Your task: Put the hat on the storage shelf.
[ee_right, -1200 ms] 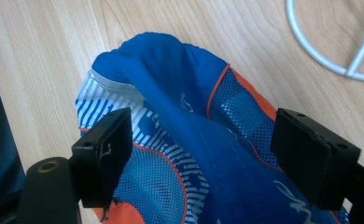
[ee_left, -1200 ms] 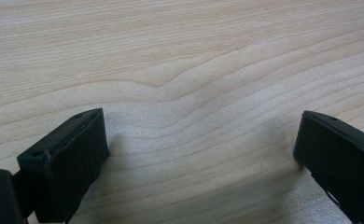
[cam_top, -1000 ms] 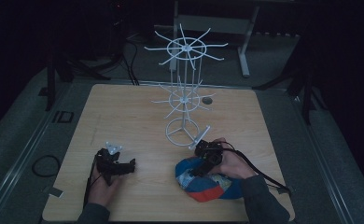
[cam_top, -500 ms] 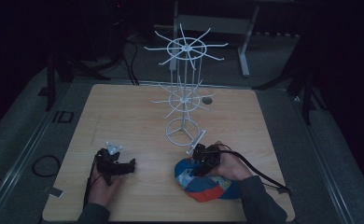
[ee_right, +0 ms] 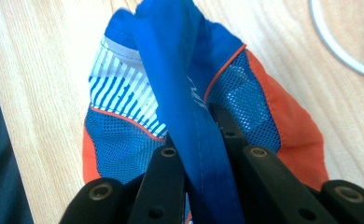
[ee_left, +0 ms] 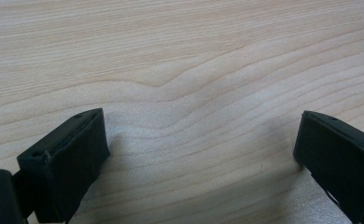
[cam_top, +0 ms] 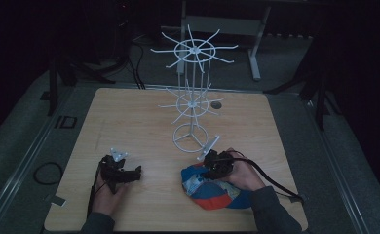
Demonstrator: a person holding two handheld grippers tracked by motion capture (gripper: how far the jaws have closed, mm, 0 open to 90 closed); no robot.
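Blue, orange and white mesh cloth makes up the cap [ee_right: 180, 107], which lies at the near right of the bench [cam_top: 129, 122], just in front of the ringed foot of the white wire rack [cam_top: 193, 105]. The right claw [ee_right: 203, 140] has just been closing, and its jaws now pinch a raised blue fold of the cap between them. The left claw [ee_left: 199, 154] rests over bare wood at the near left, jaws wide apart with nothing in them. The step in hand looks like the grasp itself, now made. The next move probably calls for lifting the cap clear of the bench and carrying it toward one of the rack's thin arms (a likely place to hang it), keeping the pinch firm so the slack cloth does not slip.
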